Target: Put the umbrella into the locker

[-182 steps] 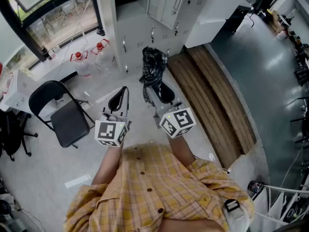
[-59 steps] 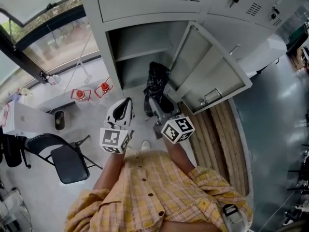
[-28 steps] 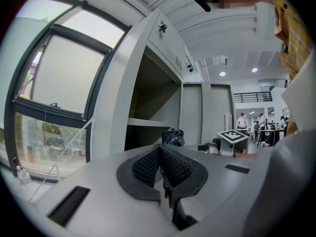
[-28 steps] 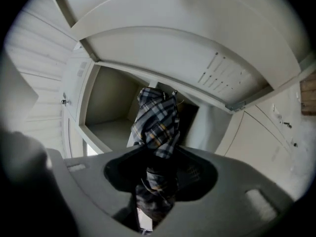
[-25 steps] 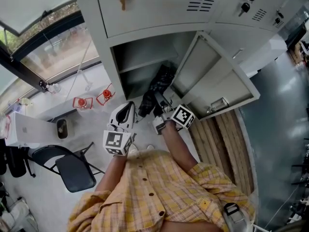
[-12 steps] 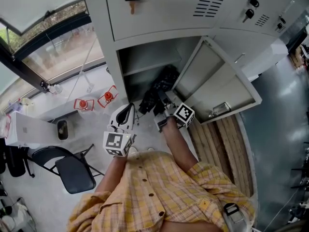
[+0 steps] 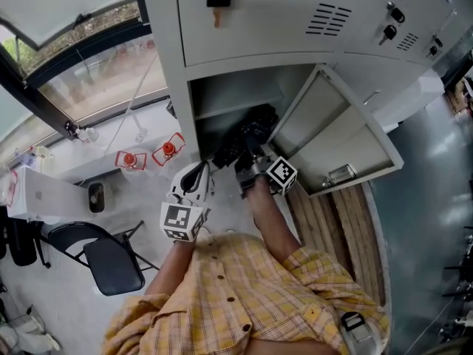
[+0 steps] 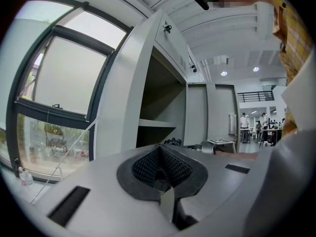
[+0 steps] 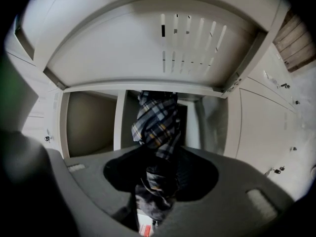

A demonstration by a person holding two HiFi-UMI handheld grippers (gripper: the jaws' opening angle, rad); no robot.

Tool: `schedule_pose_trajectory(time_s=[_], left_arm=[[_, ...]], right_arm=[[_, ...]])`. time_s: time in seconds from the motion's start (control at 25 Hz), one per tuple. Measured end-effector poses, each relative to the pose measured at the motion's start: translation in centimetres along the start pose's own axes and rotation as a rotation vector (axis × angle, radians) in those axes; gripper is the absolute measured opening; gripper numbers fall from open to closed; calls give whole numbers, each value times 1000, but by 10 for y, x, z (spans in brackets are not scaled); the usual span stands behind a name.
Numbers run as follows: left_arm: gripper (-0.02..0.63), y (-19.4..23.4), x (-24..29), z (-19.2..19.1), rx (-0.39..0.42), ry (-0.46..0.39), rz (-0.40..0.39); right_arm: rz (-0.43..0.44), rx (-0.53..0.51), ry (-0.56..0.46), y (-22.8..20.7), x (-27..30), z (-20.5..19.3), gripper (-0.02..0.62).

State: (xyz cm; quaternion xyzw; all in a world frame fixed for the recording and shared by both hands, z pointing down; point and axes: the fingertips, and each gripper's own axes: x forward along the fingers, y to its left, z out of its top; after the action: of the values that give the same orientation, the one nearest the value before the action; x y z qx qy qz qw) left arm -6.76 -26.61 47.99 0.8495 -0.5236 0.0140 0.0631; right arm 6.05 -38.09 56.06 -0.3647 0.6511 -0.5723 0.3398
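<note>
Lockers (image 7: 251, 21) beside window (image 7: 81, 61), glossy grey floor (image 7: 429, 176)

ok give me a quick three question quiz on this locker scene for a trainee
1. True or false: the left gripper is gripping the umbrella.
2. In the head view, the locker door is: A) swung open to the right of the compartment, B) swung open to its left, C) shut across it.
3. What pattern does the umbrella's fabric show?

Key:
1. False. The right gripper is shut on the umbrella; the left gripper's jaws are together on nothing.
2. A.
3. Plaid: dark, with pale and yellowish stripes.
</note>
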Motion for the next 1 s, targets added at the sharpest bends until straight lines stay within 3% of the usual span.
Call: schedule_pose_trajectory(time_s=[0.52,1.0], left_arm=[[3,12,-4,-7,2,0,6],[3,18,-4,-5,10,8,14]], right_arm=[[-22,93,-58,-12,21,2,169],[-32,75,-80,-14,37,3,175]])
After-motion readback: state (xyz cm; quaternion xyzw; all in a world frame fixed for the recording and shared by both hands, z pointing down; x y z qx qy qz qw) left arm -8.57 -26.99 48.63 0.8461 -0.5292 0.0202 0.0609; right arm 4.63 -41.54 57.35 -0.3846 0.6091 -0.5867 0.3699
